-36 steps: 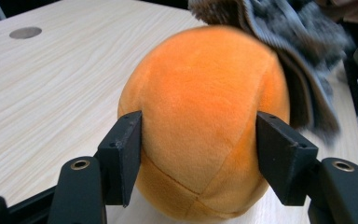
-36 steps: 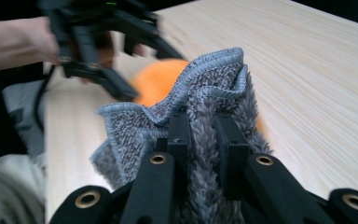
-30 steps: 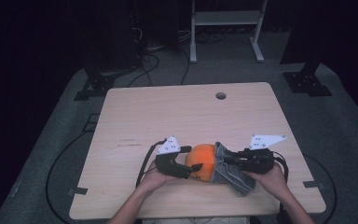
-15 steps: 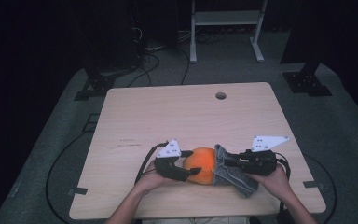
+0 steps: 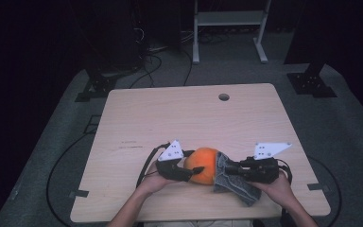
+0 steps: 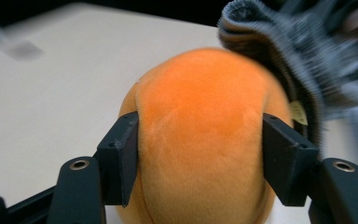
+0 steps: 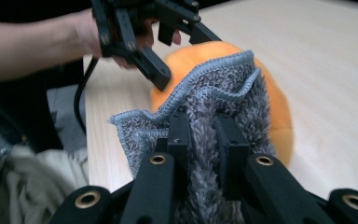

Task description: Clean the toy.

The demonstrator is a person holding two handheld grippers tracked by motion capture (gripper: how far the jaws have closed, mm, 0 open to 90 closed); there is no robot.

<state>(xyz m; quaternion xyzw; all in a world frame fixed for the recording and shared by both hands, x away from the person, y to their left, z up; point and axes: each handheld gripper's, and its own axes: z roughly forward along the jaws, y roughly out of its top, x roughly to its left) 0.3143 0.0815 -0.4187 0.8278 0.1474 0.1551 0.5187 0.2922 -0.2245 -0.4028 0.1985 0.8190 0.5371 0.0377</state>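
Orange plush ball (image 5: 203,164) is sitting near the front edge of the wooden surface (image 5: 179,118), between both grippers. Grey fuzzy cloth (image 5: 231,182) is draping against its right side, with the right gripper (image 5: 223,170) pinching it tightly. Left gripper (image 5: 189,172) has just been closing, its fingers (image 6: 119,156) now pressing the ball's sides.

Found no readable text, label, brand or number anywhere. Noticed only a faint dark line of marks on the worktop (image 5: 132,146), left of middle, too small and blurred to make out.
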